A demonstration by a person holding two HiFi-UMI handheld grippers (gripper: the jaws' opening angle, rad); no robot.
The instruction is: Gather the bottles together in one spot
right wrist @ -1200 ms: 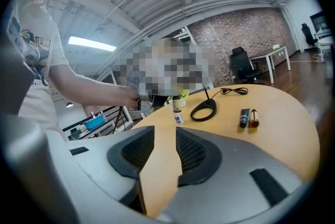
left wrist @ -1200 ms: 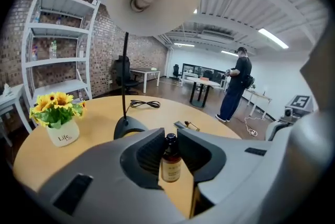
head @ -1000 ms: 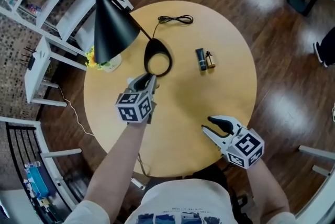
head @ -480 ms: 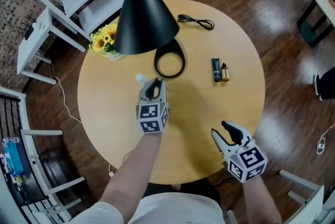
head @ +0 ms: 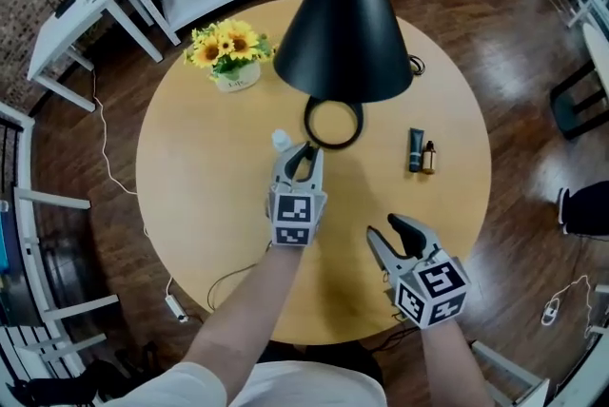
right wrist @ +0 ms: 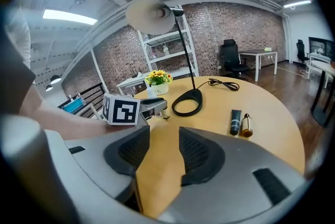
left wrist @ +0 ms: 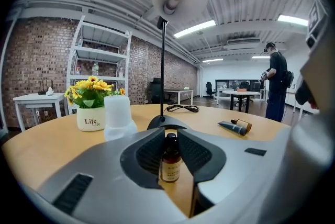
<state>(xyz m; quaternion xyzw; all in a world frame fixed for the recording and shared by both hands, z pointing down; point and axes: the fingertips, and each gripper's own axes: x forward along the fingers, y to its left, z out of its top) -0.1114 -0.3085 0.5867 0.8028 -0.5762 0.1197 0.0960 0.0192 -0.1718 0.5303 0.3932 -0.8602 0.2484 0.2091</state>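
The left gripper point(head: 303, 158) squeezes a little brown bottle point(left wrist: 170, 161), held upright over the round table point(head: 205, 205). The right gripper point(head: 388, 234) has just been opening, with nothing between its fingers

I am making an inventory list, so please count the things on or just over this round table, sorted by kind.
Amber bottles: 2
Clear bottle: 1
Tube: 1
Lamp: 1
Flower pot: 1
Total: 6
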